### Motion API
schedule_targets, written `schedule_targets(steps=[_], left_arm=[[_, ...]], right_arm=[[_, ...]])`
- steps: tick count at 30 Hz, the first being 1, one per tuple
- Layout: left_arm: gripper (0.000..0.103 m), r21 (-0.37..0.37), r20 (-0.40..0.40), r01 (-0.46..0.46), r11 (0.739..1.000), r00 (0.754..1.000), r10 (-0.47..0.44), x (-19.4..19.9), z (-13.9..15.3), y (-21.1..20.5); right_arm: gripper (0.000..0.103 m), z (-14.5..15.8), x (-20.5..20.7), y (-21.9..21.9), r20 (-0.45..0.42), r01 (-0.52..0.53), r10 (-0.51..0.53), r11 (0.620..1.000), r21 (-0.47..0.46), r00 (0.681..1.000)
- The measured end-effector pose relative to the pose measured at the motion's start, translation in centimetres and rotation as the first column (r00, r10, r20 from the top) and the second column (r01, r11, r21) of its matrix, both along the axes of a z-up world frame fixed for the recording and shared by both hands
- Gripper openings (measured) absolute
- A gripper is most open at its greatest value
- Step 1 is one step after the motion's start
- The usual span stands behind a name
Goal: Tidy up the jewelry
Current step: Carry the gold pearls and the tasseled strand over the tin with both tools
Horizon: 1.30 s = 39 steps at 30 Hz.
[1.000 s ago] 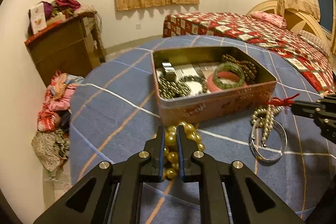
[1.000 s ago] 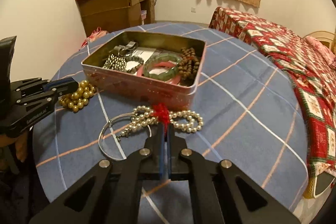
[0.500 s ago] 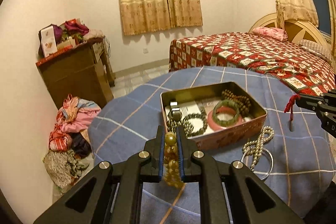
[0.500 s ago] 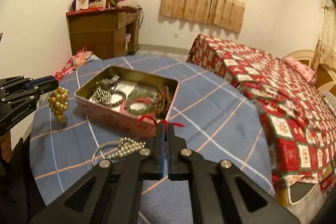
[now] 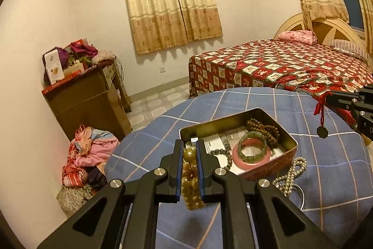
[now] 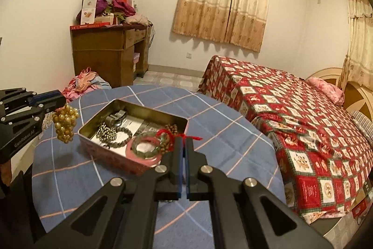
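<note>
My left gripper [image 5: 189, 144] is shut on a gold bead bracelet [image 5: 190, 181], which hangs in a bunch above the blue checked tablecloth [image 5: 149, 139]. In the right wrist view the same bracelet [image 6: 65, 125] dangles from the left gripper [image 6: 61, 99] left of the open tin [image 6: 130, 107]. My right gripper [image 6: 184, 141] is shut on a red cord [image 6: 193, 138]. From the left wrist view, that red cord [image 5: 320, 106] hangs from the right gripper [image 5: 327, 99] with a dark pendant [image 5: 322, 131] at its end. The tin [image 5: 209, 123] holds a green bangle [image 5: 253, 146], a pink bangle and bead strings.
A pearl necklace [image 5: 291, 175] and a thin silver bangle [image 5: 300, 196] lie on the cloth just right of the tin. A bed with a red patterned cover [image 6: 291, 113] stands beyond the table. A wooden desk [image 6: 105, 53] and a heap of clothes [image 5: 86, 155] are on the far left.
Both grippers have risen. The gold bracelet and the red cord have left the tablecloth and now hang in the air. The pearl necklace stayed on the table.
</note>
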<state>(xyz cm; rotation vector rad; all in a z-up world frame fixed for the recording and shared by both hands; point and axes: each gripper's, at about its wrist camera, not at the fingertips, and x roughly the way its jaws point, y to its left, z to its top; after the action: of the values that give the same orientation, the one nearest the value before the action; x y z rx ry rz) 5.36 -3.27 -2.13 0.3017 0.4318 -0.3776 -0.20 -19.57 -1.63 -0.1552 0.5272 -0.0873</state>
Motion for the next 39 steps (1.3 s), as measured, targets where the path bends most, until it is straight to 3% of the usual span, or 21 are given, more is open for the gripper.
schedule_targets(steps=[39], left_arm=[[0.01, 0.034, 0.013, -0.011, 0.999, 1.0, 0.011, 5.3, 0.7, -3.4]], right_arm=[[0.003, 0.8, 4.8, 1.2, 0.015, -0.004, 0.005, 0.999, -0.051, 1.0]])
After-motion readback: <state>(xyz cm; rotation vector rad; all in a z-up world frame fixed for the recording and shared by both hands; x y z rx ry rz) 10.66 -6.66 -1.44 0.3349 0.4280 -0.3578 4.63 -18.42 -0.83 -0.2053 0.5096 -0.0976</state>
